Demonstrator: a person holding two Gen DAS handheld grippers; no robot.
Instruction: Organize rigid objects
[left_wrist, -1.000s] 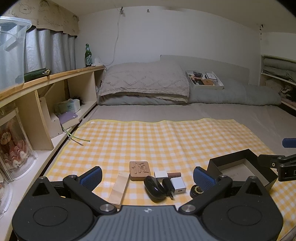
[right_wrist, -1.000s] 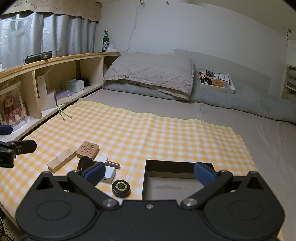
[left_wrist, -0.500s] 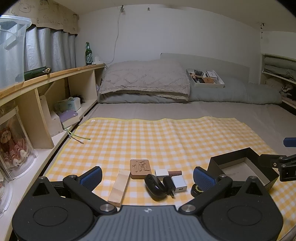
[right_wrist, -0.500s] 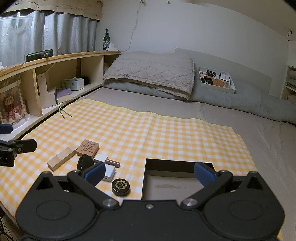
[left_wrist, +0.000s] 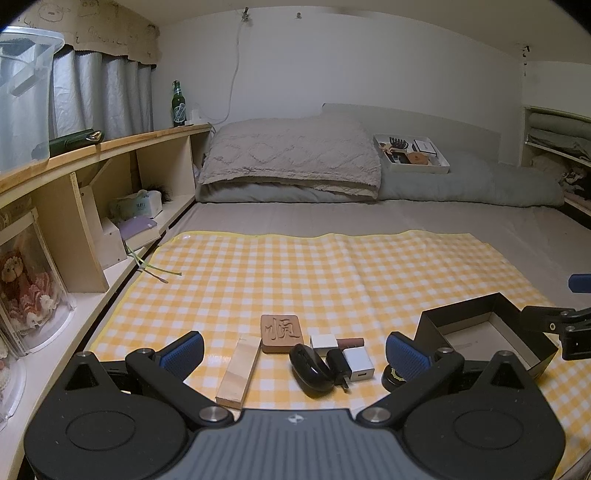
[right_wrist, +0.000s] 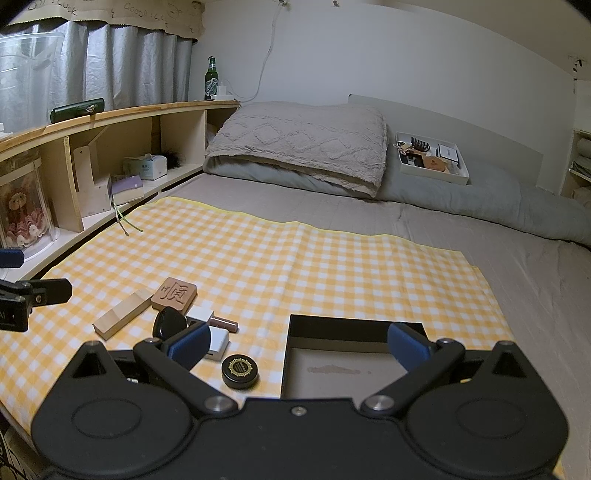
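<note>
On the yellow checked mat (left_wrist: 314, 273) lie a carved wooden tile (left_wrist: 281, 332), a pale wood block (left_wrist: 239, 371), a black oval case (left_wrist: 309, 365), a black plug with a white charger (left_wrist: 357, 363), a small white box (left_wrist: 323, 340), a brown tube (left_wrist: 351, 342) and a round black tin (right_wrist: 240, 370). An open black box (right_wrist: 351, 354) stands to their right; it also shows in the left wrist view (left_wrist: 484, 334). My left gripper (left_wrist: 295, 350) is open above the cluster. My right gripper (right_wrist: 299, 345) is open, over the tin and the box's near-left part.
A wooden shelf unit (left_wrist: 92, 173) with a tissue box, books and a doll case runs along the left. A pillow (left_wrist: 291, 158) and a white tray of small items (left_wrist: 410, 153) lie at the bed's head. Grey bedding surrounds the mat.
Both views have shifted slightly; the objects sit a little farther from the left gripper. Nothing was taken hold of or moved on the mat.
</note>
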